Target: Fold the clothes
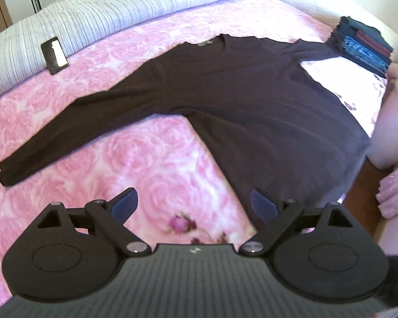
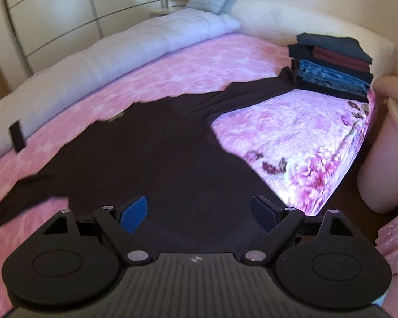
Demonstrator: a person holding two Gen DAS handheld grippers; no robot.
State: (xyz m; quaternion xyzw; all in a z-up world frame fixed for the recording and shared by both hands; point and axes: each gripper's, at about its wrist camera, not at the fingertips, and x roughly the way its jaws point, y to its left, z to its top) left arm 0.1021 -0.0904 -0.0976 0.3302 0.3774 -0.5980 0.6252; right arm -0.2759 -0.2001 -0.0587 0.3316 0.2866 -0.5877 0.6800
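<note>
A dark long-sleeved shirt (image 1: 238, 100) lies spread flat on a pink floral blanket (image 1: 151, 164), neckline away from me, one sleeve (image 1: 66, 132) stretched out to the left. It also shows in the right wrist view (image 2: 151, 159). My left gripper (image 1: 195, 204) is open and empty, above the blanket by the shirt's lower left hem. My right gripper (image 2: 199, 212) is open and empty, above the shirt's lower body.
A stack of folded clothes (image 1: 363, 50) sits at the bed's far right corner, also in the right wrist view (image 2: 334, 66). A white duvet (image 1: 106, 13) lies along the far side with a black phone-like object (image 1: 54, 54) on it. The bed edge drops off at right (image 2: 358, 145).
</note>
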